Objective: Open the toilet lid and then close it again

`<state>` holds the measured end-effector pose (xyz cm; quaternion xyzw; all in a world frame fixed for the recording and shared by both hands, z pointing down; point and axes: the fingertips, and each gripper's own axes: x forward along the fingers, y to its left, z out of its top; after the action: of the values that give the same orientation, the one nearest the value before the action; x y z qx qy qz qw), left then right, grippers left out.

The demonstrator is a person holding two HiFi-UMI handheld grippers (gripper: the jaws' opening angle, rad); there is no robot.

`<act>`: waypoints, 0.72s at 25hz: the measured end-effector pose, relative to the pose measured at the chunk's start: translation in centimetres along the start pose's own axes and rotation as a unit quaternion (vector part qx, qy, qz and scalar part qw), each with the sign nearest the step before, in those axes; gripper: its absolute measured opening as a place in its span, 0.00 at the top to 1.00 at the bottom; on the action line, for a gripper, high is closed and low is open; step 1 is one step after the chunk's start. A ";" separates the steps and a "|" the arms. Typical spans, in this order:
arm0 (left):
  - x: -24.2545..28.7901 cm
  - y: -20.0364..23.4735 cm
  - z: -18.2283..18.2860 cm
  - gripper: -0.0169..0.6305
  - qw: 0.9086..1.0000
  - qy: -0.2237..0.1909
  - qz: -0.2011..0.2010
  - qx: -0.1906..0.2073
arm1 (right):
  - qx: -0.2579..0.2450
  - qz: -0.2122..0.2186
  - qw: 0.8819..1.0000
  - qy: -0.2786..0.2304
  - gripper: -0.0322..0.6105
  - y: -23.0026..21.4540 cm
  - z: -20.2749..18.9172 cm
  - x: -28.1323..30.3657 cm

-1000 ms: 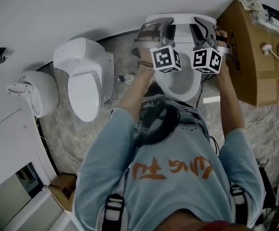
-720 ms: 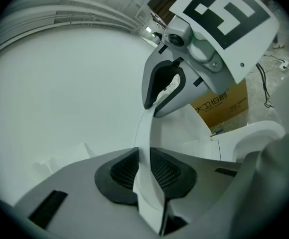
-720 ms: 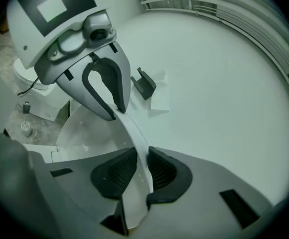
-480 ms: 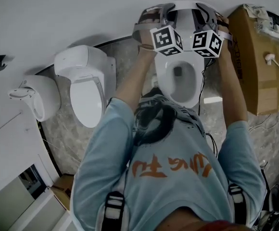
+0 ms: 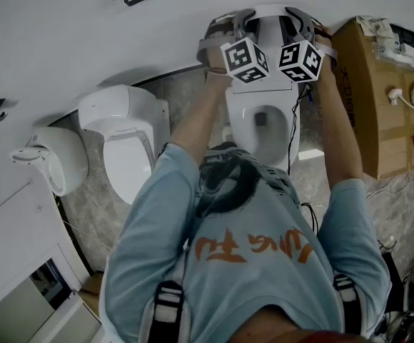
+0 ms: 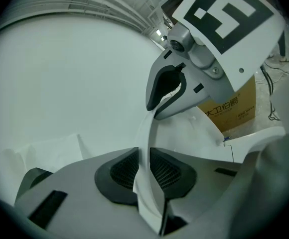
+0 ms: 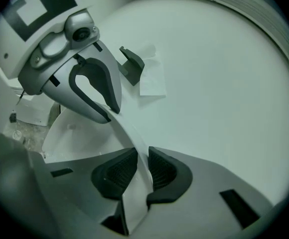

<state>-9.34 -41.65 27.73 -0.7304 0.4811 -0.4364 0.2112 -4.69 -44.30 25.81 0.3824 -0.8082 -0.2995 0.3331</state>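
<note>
Shoulders in a pale blue shirt [image 5: 250, 263] fill the foreground, with both arms reaching forward over the bowl [image 5: 239, 127]. The left gripper [image 6: 144, 171] and the right gripper [image 7: 139, 176] each pinch the lid [image 5: 266, 20]. Their pads sit nearly together with only its thin rim between them, one gripper on each side edge. The lid stands raised, close to upright. Its long axis runs up from the hinge, its underside faces the person, and its top is near the wall [image 5: 86, 48]. It is white, glossy and thin, with a curved rim. A box [image 5: 367, 84] sits to the right and another toilet [image 5: 125, 141] to the left.
</note>
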 end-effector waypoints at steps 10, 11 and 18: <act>0.3 -0.1 -0.2 0.74 0.998 -0.002 -0.050 -0.045 | 0.050 0.000 0.999 -0.002 0.75 -0.6 -0.3 -0.7; -0.3 -0.1 0.0 0.73 0.997 -0.006 -0.052 -0.054 | 0.072 -0.003 0.997 -0.008 0.74 -0.9 -0.4 -1.6; -6.4 -4.4 4.0 0.74 0.996 -0.044 -0.043 -0.063 | 0.176 -0.017 0.984 -0.026 0.78 -0.8 -4.1 -10.4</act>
<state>-4.72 -34.42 25.99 -0.7808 0.4659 -0.3812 0.1674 3.90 -37.17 24.43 0.4404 -0.8501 -0.1681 0.2347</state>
